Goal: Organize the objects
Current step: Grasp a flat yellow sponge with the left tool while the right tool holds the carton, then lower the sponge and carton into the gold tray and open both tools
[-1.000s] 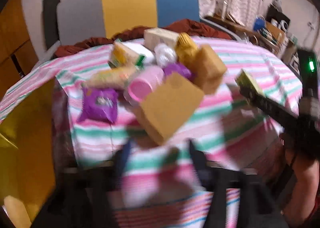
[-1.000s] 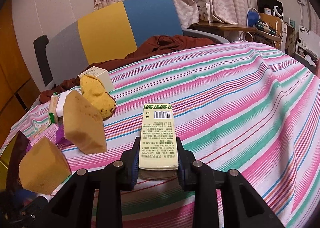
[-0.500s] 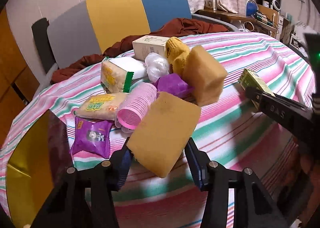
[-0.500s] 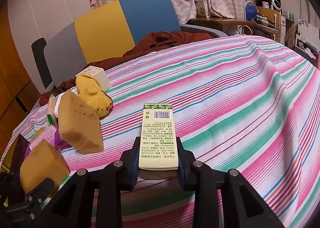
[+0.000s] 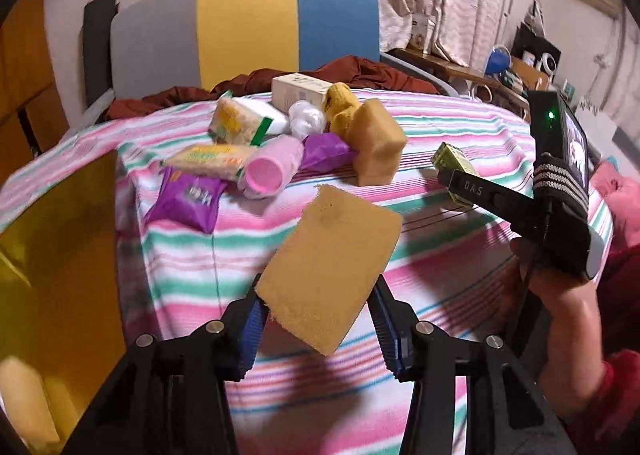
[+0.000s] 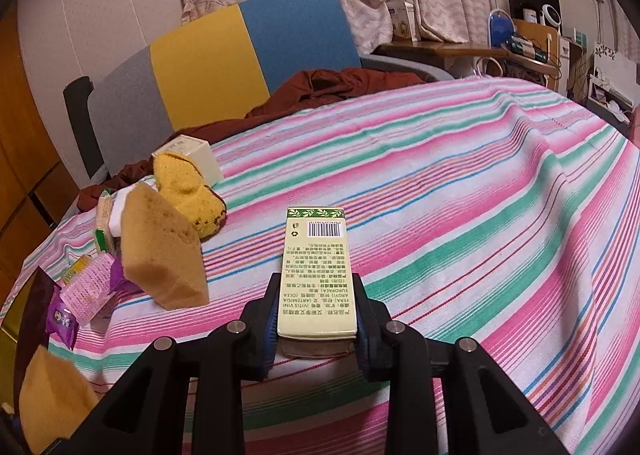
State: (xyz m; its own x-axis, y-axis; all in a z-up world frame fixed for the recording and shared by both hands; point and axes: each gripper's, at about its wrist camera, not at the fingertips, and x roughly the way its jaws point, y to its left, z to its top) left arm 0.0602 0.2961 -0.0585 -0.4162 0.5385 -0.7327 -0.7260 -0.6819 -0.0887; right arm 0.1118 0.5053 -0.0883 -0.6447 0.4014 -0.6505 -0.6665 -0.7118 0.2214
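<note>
Gripping a porous tan sponge slab (image 5: 328, 271) in left gripper (image 5: 320, 329) jaws, right gripper (image 6: 316, 325) jaws clamped on a printed green carton (image 6: 316, 275), striped cloth (image 6: 460, 215) beneath, sponge's lower edge cut off behind jaws.

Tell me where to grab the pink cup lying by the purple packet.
Take the pink cup across its round body, coming from above. It lies on its side, mouth toward the camera, with snack packets crowding its left and a purple wrapper on its right.
</note>
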